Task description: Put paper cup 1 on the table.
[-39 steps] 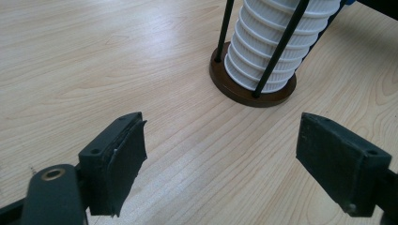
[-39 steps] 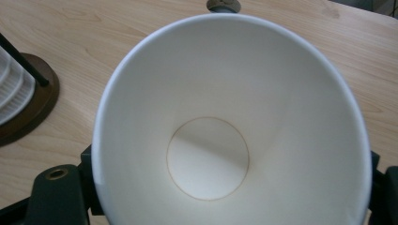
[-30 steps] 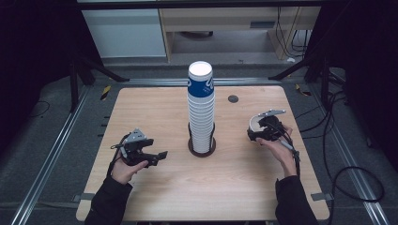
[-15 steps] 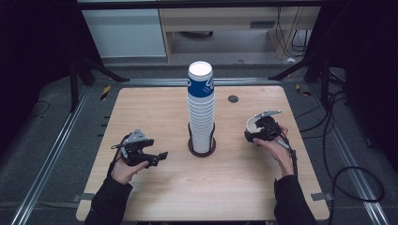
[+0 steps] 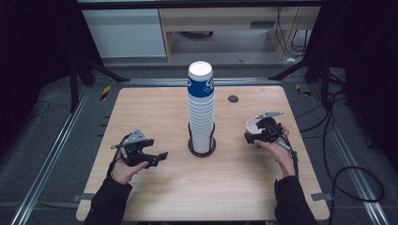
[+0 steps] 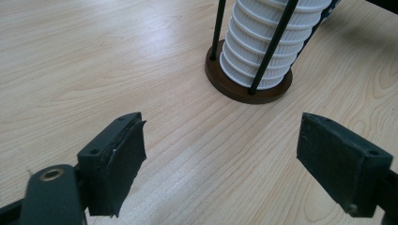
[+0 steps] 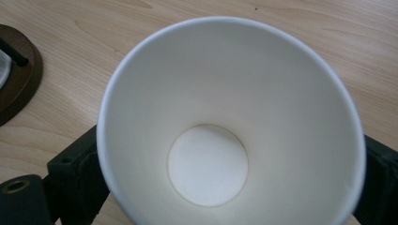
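cup stack (image 5: 201, 110): 1 | right gripper (image 5: 259, 131): pinching 1 cup (image 7: 230, 126) | left gripper (image 5: 157, 157): spread

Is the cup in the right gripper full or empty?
Empty: the right gripper view looks into the cup and shows its bare white bottom.

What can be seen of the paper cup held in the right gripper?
The paper cup is plain white inside, empty, with a thin rolled rim and a round flat bottom. The right gripper clamps it, one black jaw against each side of its wall, mouth turned toward that gripper's camera. It hangs just above the wooden table, to the right of the tall cup stack, apart from it.
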### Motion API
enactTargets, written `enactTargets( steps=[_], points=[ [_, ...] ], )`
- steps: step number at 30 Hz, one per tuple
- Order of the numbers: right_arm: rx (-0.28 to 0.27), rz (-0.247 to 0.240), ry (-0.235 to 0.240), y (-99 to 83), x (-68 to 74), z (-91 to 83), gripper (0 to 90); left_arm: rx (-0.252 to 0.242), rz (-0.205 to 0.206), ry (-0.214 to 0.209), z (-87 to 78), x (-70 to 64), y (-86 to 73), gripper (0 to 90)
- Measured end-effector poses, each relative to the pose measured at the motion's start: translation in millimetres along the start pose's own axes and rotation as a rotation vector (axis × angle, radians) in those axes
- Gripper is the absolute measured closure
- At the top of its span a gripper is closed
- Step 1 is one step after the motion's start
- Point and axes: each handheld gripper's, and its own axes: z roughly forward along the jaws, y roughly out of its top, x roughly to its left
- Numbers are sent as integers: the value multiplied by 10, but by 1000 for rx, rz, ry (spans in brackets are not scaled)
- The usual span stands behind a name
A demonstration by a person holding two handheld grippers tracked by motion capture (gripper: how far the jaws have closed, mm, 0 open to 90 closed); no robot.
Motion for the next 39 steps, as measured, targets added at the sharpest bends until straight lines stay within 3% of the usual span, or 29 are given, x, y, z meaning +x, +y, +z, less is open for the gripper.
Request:
enactTargets(
  steps=[5, 12, 18, 28, 39],
  points=[
    [33, -10, -11, -50, 0, -72, 41, -4, 0, -1, -14, -1, 5, 149],
    [17, -37, -12, -111, 65, -165, 58, -9, 2, -1, -21, -9, 9, 148],
    [14, -22, -12, -179, 53, -296, 50, -12, 3, -1, -34, -10, 13, 147],
    [-70, -24, 1, -270, 142, -579, 85, -7, 7, 2, -30, -17, 14, 146],
    [-154, -15, 82, -253, 286, -868, 120, -5, 3, 8, -26, -18, 18, 145]
  ],
)
